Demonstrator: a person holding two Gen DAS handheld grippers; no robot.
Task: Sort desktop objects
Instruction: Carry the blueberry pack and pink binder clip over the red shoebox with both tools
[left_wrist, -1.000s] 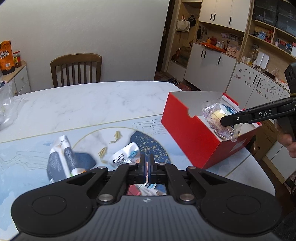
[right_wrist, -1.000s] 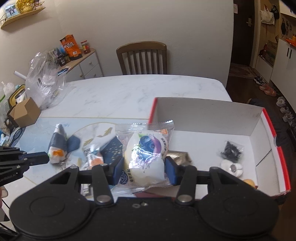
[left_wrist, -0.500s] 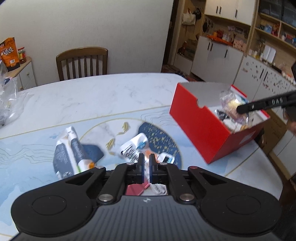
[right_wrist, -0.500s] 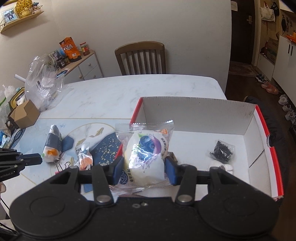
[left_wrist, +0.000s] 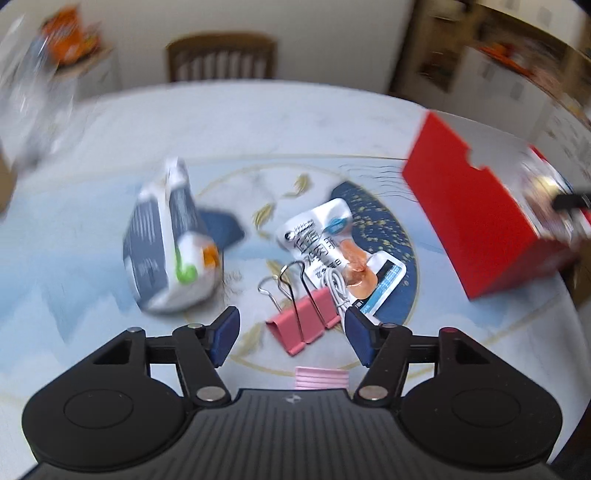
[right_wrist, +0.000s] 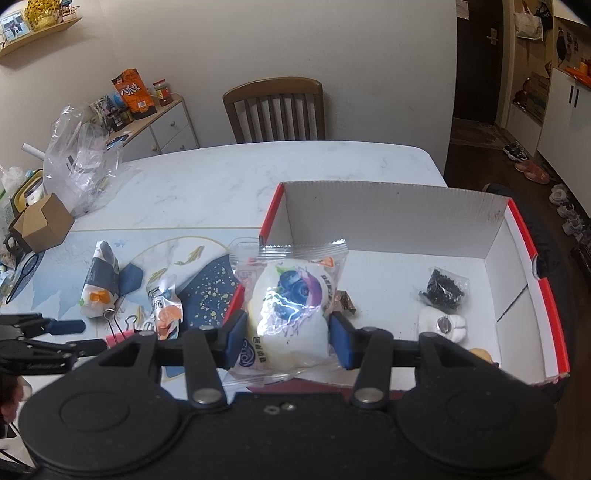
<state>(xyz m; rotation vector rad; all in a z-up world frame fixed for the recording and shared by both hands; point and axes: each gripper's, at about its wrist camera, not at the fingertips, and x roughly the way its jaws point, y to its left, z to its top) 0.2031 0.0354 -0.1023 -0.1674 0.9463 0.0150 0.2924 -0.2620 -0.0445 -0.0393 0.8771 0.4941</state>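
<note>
My left gripper (left_wrist: 290, 321) hangs low over the table mat, its jaws opening. A pink binder clip (left_wrist: 303, 325) lies between the fingers, and the pads are clear of it. Just past the clip lie a white-and-orange sachet (left_wrist: 332, 240) and a coiled white cable (left_wrist: 338, 291). A grey-and-white packet (left_wrist: 166, 251) lies to the left. My right gripper (right_wrist: 287, 332) is shut on a clear-wrapped blueberry bun (right_wrist: 291, 306), held above the near left corner of the red box (right_wrist: 388, 218). The left gripper (right_wrist: 77, 336) also shows at the far left of the right wrist view.
Inside the box lie a bag of black bits (right_wrist: 443, 288), a white soft toy (right_wrist: 443, 326) and a brown wrapper (right_wrist: 343, 302). A pink pad (left_wrist: 321, 377) sits under the left gripper. A cardboard box (right_wrist: 44, 225), a plastic bag (right_wrist: 81, 162) and a chair (right_wrist: 275, 110) stand beyond.
My left gripper has gone from shut to open and has dropped toward the table over the binder clip. The right gripper has kept the bun and stayed near the box corner.
</note>
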